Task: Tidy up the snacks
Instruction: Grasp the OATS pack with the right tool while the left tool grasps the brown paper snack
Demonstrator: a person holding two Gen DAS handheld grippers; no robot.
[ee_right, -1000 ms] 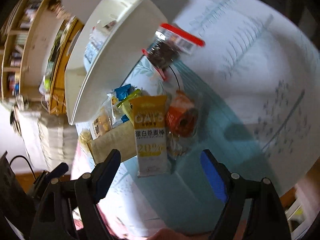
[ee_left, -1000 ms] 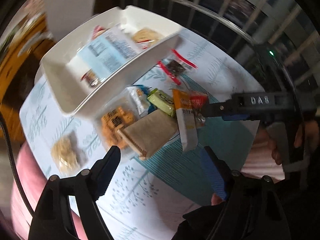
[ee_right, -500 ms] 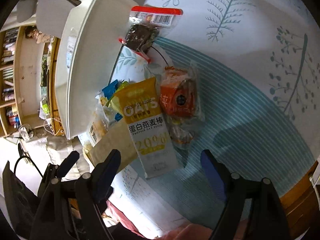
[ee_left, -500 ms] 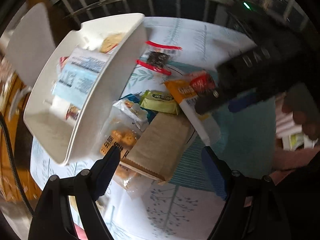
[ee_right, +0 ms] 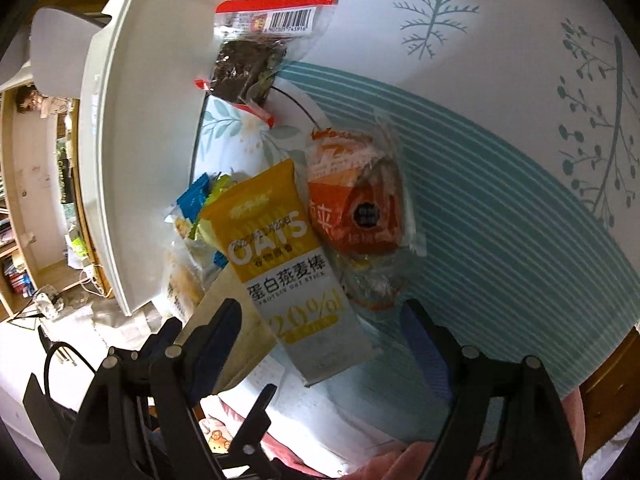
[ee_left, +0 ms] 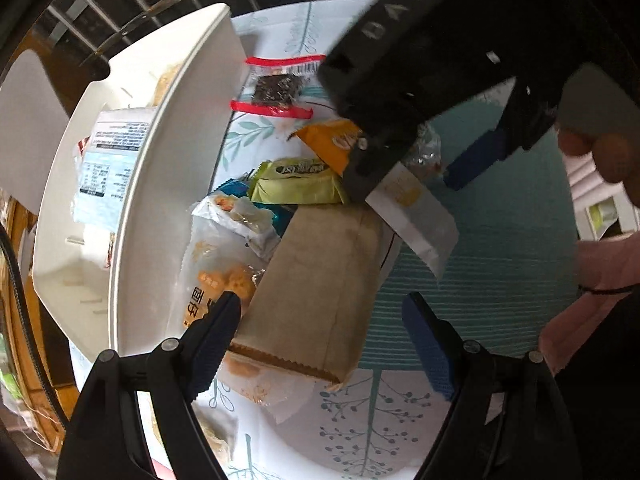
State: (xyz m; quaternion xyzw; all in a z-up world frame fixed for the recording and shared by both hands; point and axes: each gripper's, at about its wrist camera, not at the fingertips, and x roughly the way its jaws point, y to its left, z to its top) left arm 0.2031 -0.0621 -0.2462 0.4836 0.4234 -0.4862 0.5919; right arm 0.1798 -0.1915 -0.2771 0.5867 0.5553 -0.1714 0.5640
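Left wrist view: left claw (ee_left: 320,320) gapes around the brown packet (ee_left: 320,292), not pinching. Right claw (ee_right: 320,328), empty, is closing over the oat bar (ee_right: 288,264). Other snacks crowd the white tray (ee_left: 160,184) on the bench (ee_left: 492,248).

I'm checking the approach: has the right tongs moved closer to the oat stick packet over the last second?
Yes. In the left wrist view, the right tongs have come in from the right, across the teal tablecloth, and now straddle the oat stick packet; jaws closing.

The right claw (ee_left: 420,176) hides part of the oat bar (ee_left: 404,196); tray (ee_left: 168,184) contents are half-hidden.
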